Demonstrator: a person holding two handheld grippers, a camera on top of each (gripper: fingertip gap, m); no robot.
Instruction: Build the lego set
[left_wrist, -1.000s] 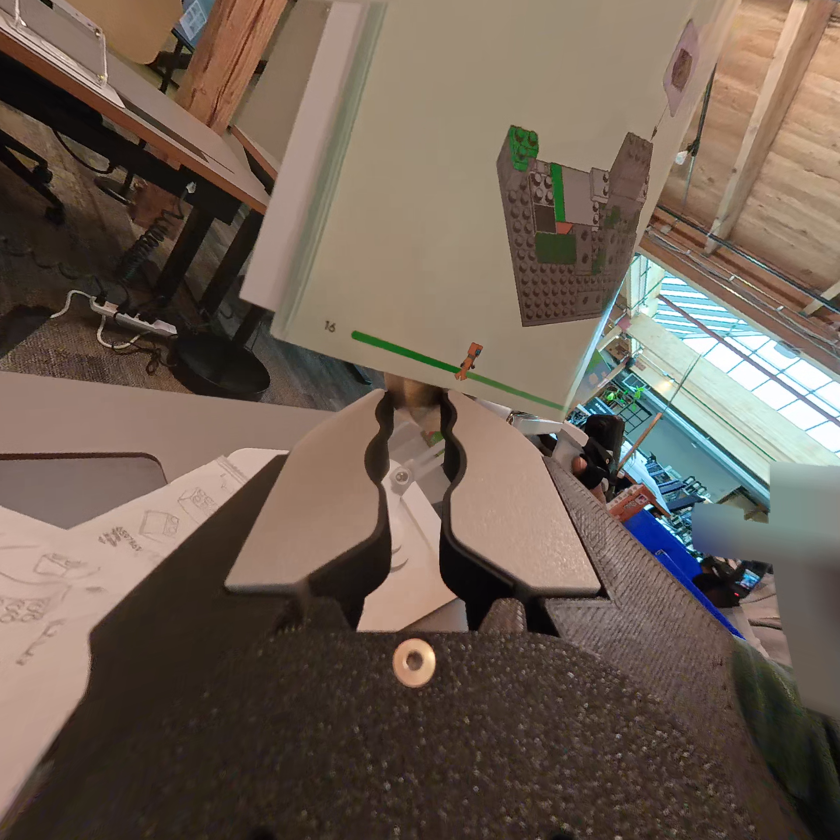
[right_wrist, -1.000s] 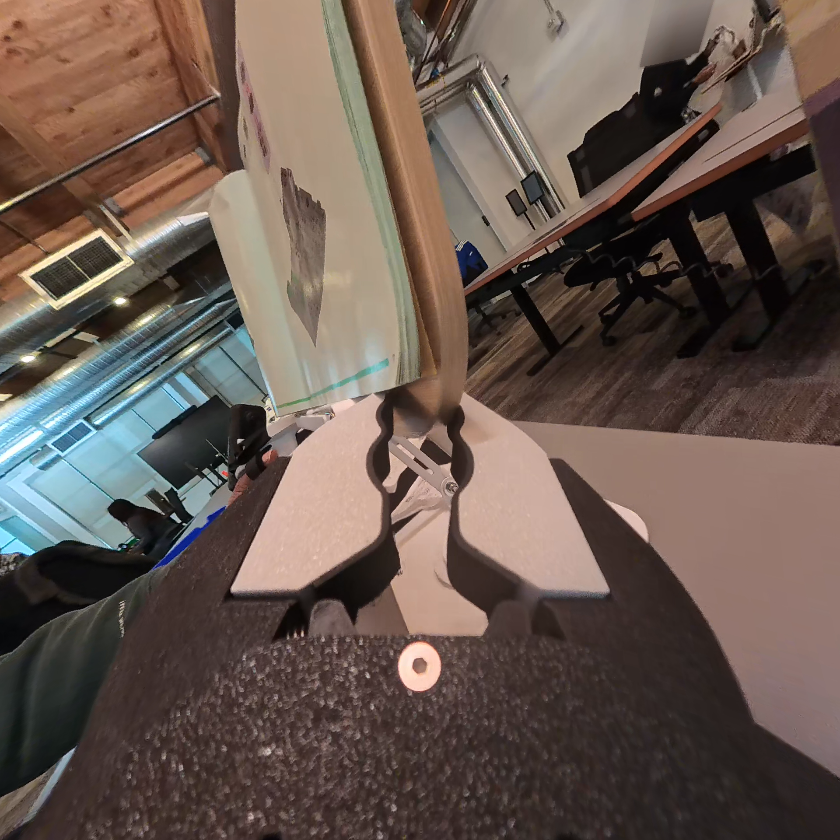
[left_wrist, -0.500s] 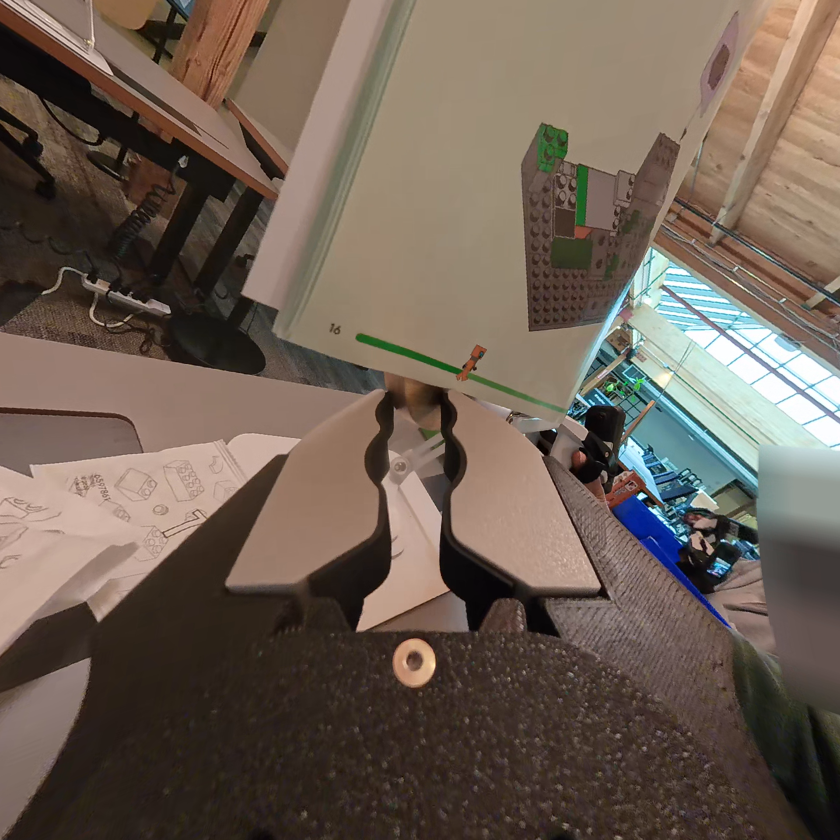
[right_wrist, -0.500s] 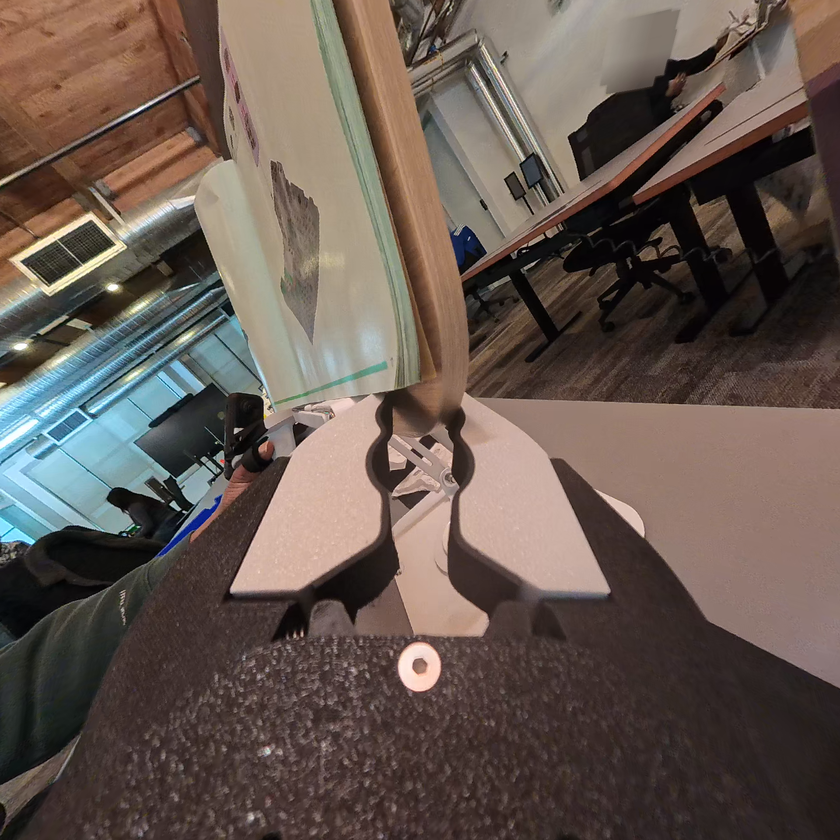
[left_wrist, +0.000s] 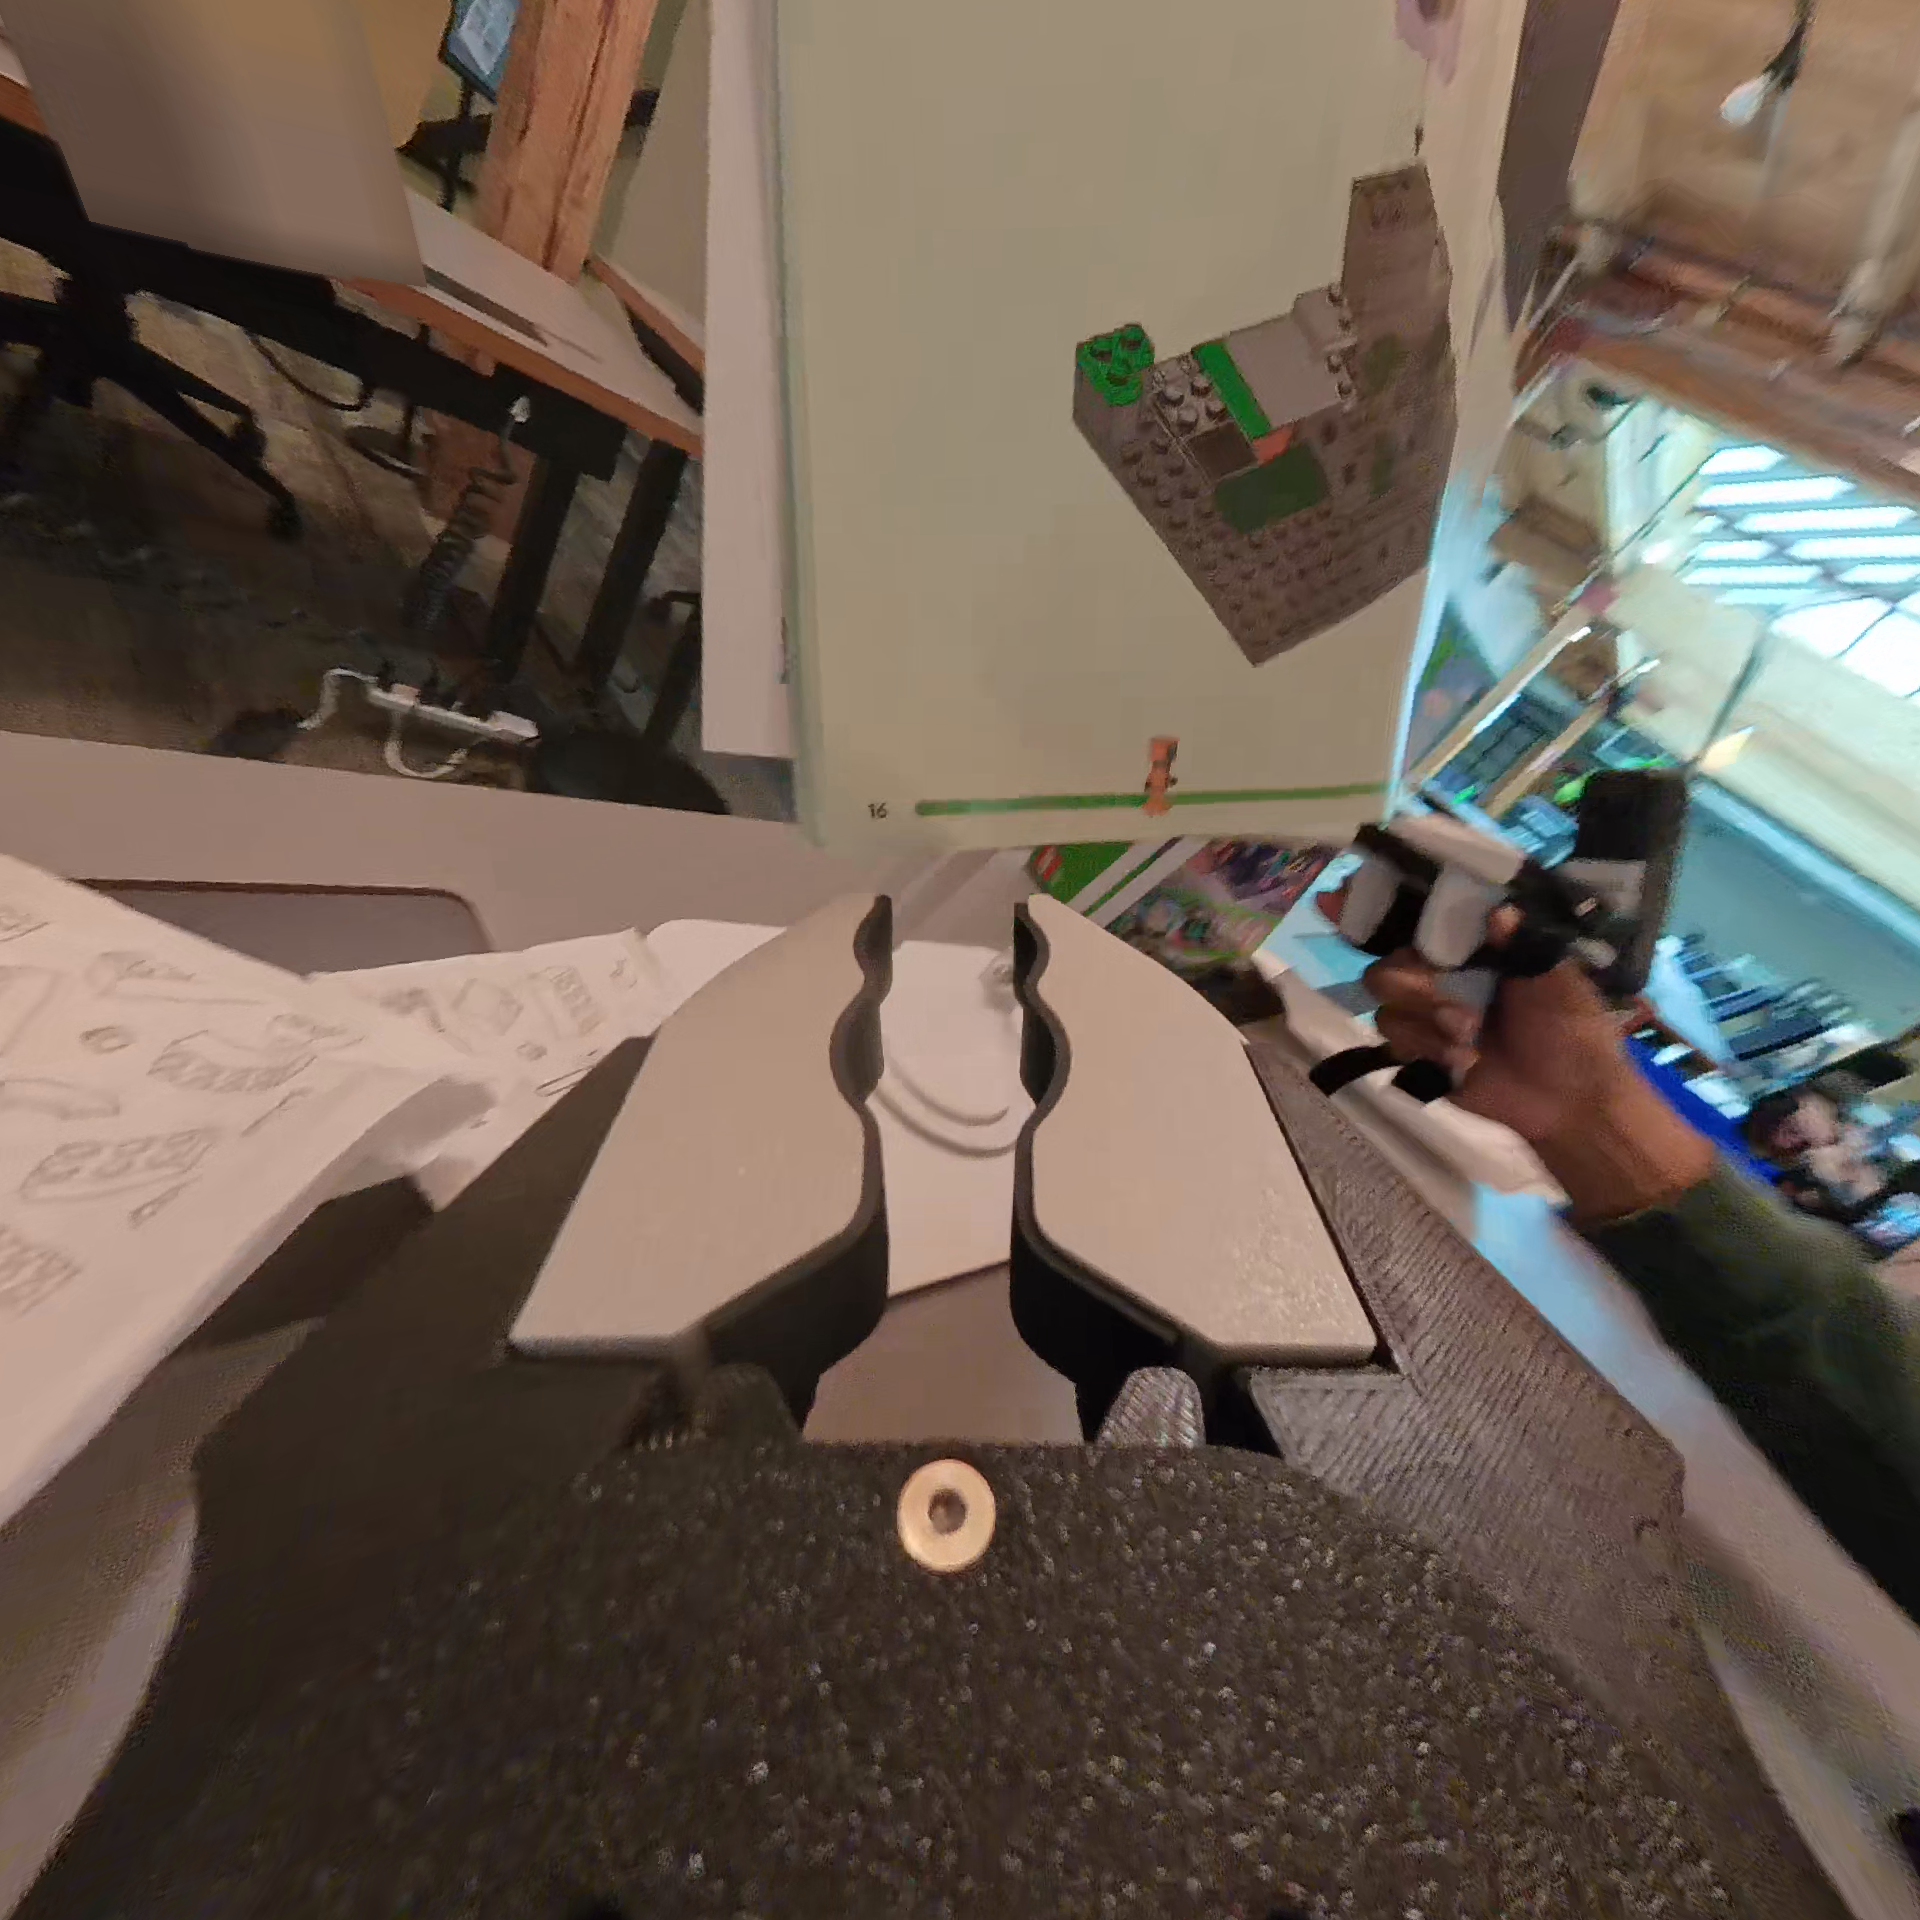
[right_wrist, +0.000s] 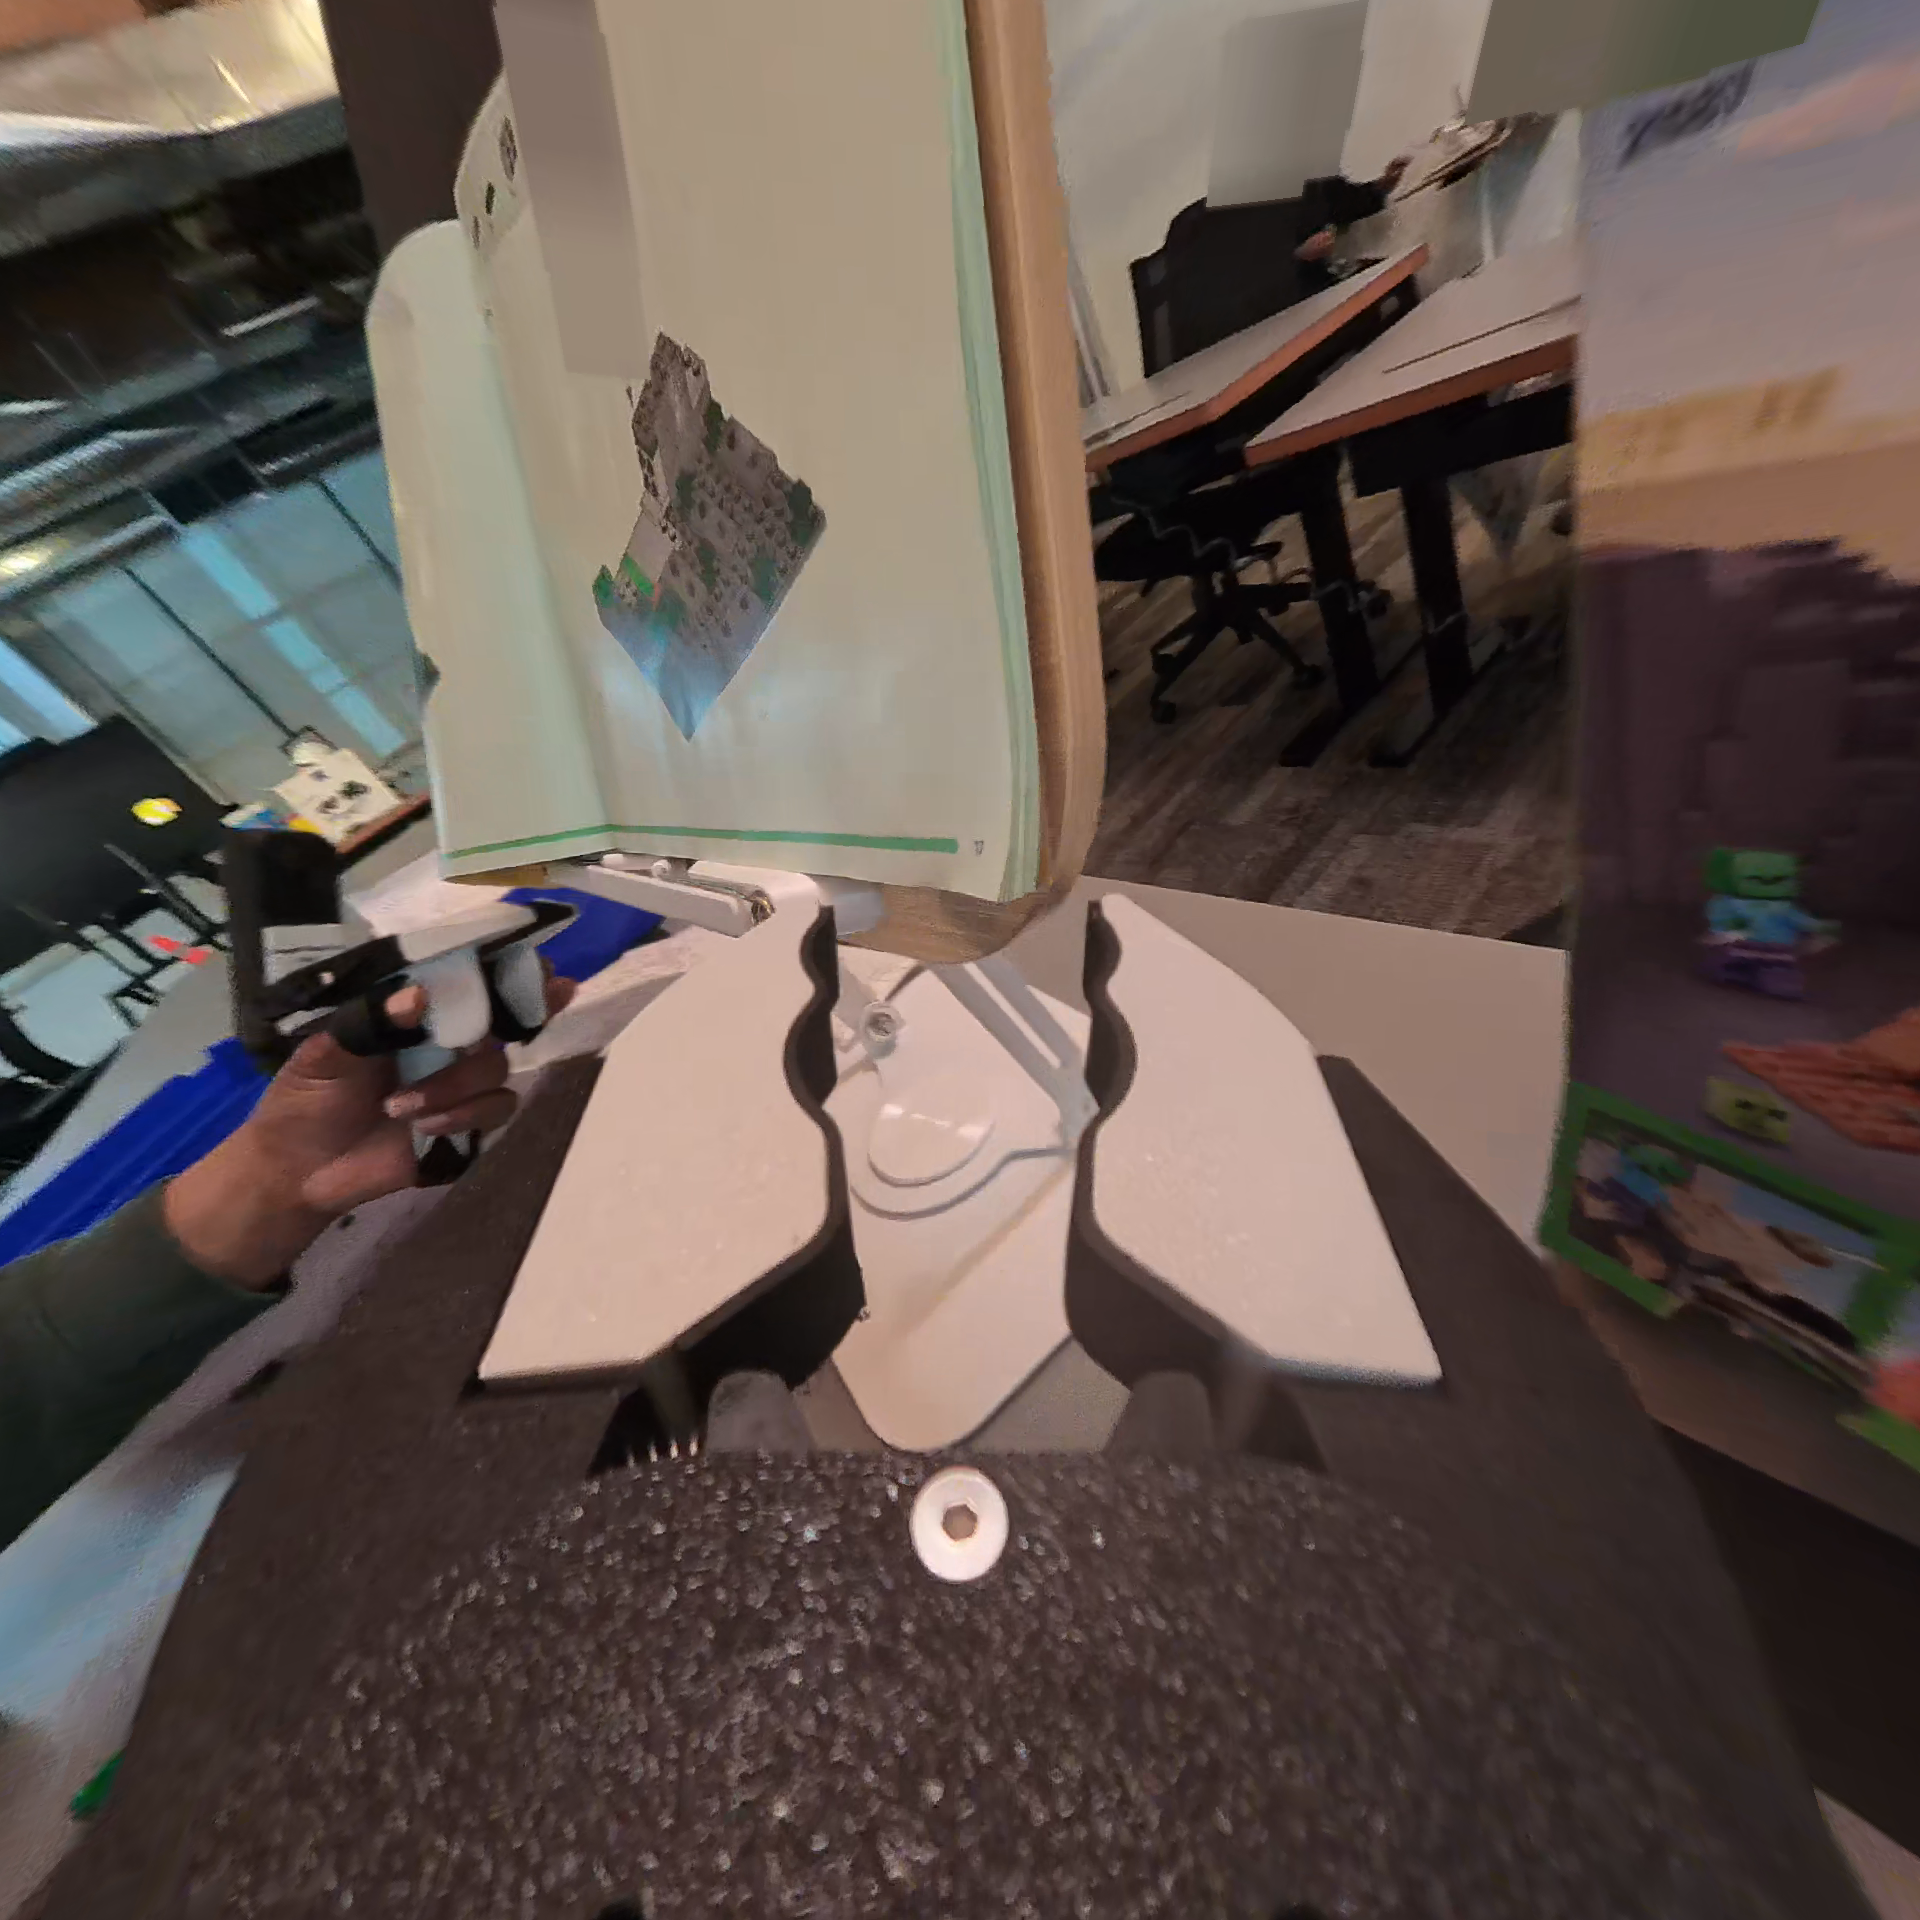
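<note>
Pale green pages of the open instruction booklet (left_wrist: 1091, 416) stood upright on a wood-edged white stand (right_wrist: 1029, 520), just ahead of and above both sets of fingers, as a person paused over a grey table (right_wrist: 1299, 935) in an open-plan office. The left gripper (left_wrist: 951, 925) was released, its jaws a narrow gap apart and holding nothing, with the booklet's lower edge directly beyond the tips. The right gripper (right_wrist: 956, 920) was spread wider, also empty, facing the stand's rounded lower corner and white base (right_wrist: 935, 1143). The booklet's long axis ran vertically, its spine between the two tools, so that each faced one page; the left appeared marginally nearer the paper, though blur made that hard to judge. No bricks or partly built model could be seen in either view, only printed pictures of the build. Loose white parts sheets (left_wrist: 187, 1091) lay on the table to the left, and the set's box (right_wrist: 1745, 831) stood upright at the right. With both tools free, the next step would likely be fetching pieces, which would mean turning away from the stand, since nothing buildable lay within the fingers' line.
</note>
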